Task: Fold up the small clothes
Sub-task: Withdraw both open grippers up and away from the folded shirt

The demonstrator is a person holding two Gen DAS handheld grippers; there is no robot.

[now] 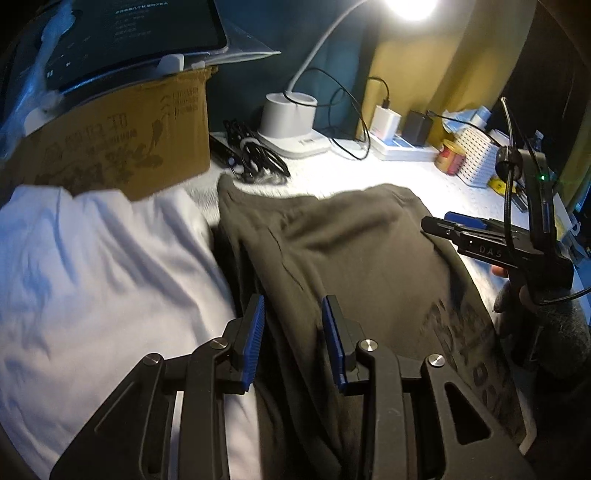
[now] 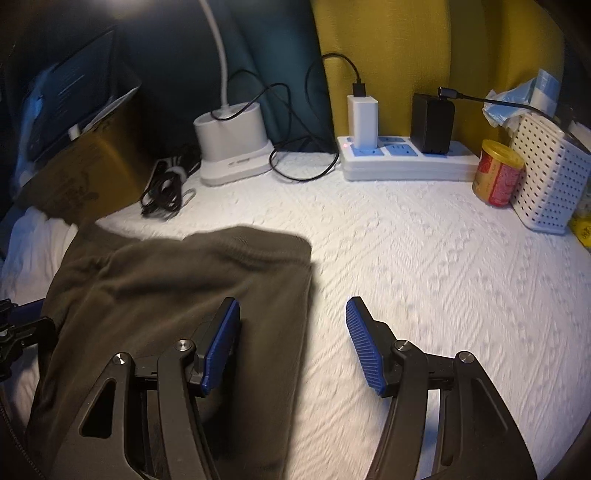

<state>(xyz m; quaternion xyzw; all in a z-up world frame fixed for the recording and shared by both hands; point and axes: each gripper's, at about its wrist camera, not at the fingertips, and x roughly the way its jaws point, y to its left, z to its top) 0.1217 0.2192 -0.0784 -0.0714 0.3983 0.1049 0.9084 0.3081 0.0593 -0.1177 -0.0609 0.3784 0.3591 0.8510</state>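
the dark olive garment [image 1: 351, 251] lies spread on the white textured bed cover [image 2: 424, 258], beside a white cloth [image 1: 92, 258]. the left gripper [image 1: 293, 343] hovers over it, jaws part open, gripping nothing. the right gripper [image 2: 291, 343] stands wide apart and empty at the garment's right edge

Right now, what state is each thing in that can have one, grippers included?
Dark garment: folded over, lying flat.
White garment: rumpled, unfolded.
Desk lamp: on.
Tablet: screen lit.
White charger: plugged into the power strip.
Left gripper: open, nothing pinched.
Right gripper: open, empty.
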